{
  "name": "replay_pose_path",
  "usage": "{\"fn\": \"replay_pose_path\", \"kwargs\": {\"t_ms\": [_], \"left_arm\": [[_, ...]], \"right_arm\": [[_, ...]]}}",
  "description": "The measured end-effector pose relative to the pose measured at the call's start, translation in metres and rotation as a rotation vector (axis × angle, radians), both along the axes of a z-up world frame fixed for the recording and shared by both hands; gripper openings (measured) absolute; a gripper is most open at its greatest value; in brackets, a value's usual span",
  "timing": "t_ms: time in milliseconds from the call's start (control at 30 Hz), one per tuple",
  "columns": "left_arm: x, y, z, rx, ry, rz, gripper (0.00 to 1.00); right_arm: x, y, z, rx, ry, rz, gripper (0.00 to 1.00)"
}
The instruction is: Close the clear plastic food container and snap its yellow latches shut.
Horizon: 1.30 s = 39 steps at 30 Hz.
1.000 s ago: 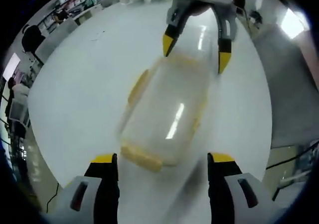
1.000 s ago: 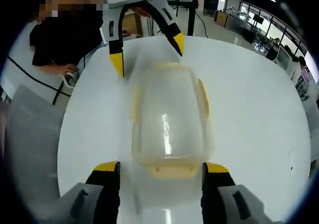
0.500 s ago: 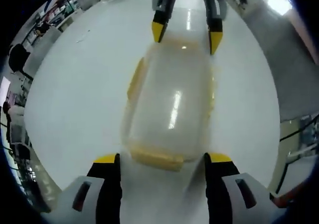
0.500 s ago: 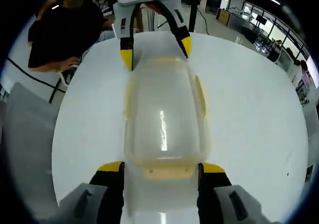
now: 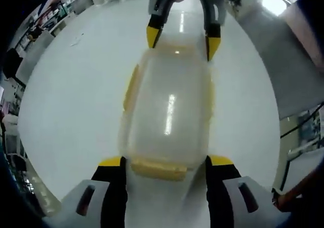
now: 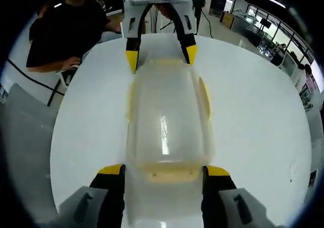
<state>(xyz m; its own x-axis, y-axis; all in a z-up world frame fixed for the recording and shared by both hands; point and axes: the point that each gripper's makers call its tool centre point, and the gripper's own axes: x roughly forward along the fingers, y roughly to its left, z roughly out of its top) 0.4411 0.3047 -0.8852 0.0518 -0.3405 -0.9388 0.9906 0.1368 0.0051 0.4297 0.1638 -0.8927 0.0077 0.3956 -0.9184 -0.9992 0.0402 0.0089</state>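
A clear plastic food container (image 5: 169,114) (image 6: 164,119) lies on a white table, its lid on top and yellow latches along its sides and ends. My left gripper (image 5: 164,163) is open and straddles one end, where a yellow end latch (image 5: 158,169) sits between its tips. My right gripper (image 6: 164,171) is open and straddles the opposite end, over the other yellow end latch (image 6: 169,175). Each gripper appears at the far end in the other's view: the right gripper (image 5: 179,35) and the left gripper (image 6: 161,55). Side latches (image 5: 130,87) (image 6: 204,96) stick out from the long sides.
The white table (image 5: 76,96) (image 6: 253,111) spreads wide on both sides of the container. A person in dark clothes (image 6: 66,35) sits past the table's far edge. Grey floor (image 5: 283,71) lies beyond the table edge.
Both grippers have closed in along the container, so each now brackets an end. The container has lined up straight between them.
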Motion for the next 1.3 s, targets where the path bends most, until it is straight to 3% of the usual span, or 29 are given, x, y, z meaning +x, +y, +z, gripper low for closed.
{"fn": "replay_pose_path", "kwargs": {"t_ms": [200, 300, 633, 667, 700, 733, 800, 1033, 1133, 1300], "left_arm": [[-0.002, 0.0, 0.002, 0.014, 0.003, -0.014, 0.6], [-0.001, 0.002, 0.002, 0.032, 0.003, -0.04, 0.54], [0.001, 0.01, -0.002, 0.139, 0.002, -0.146, 0.49], [0.001, 0.011, -0.003, 0.151, 0.002, -0.154, 0.46], [0.004, 0.018, -0.002, 0.186, -0.011, -0.159, 0.39], [0.002, 0.018, -0.003, 0.177, 0.009, -0.085, 0.37], [0.004, 0.015, -0.003, 0.152, -0.006, -0.13, 0.38], [0.004, 0.015, -0.005, 0.153, -0.005, -0.13, 0.38], [0.004, 0.014, -0.005, 0.14, -0.002, -0.091, 0.38], [0.003, 0.013, -0.006, 0.179, -0.004, -0.117, 0.38]], "right_arm": [[0.006, -0.001, 0.001, 0.009, -0.001, -0.006, 0.54], [0.005, -0.002, 0.002, -0.002, -0.001, 0.015, 0.54], [0.006, -0.003, 0.001, -0.014, -0.001, 0.041, 0.49], [0.006, -0.004, 0.001, -0.018, -0.001, 0.041, 0.47], [0.008, -0.007, 0.002, -0.033, -0.003, 0.033, 0.38], [0.008, -0.006, 0.003, -0.029, -0.007, 0.044, 0.37], [0.009, -0.006, 0.005, -0.027, -0.006, 0.035, 0.37], [0.009, -0.005, 0.004, -0.038, -0.004, 0.051, 0.38], [0.009, -0.005, 0.003, -0.047, -0.004, 0.057, 0.38], [0.008, -0.004, 0.002, -0.085, -0.006, 0.081, 0.39]]}}
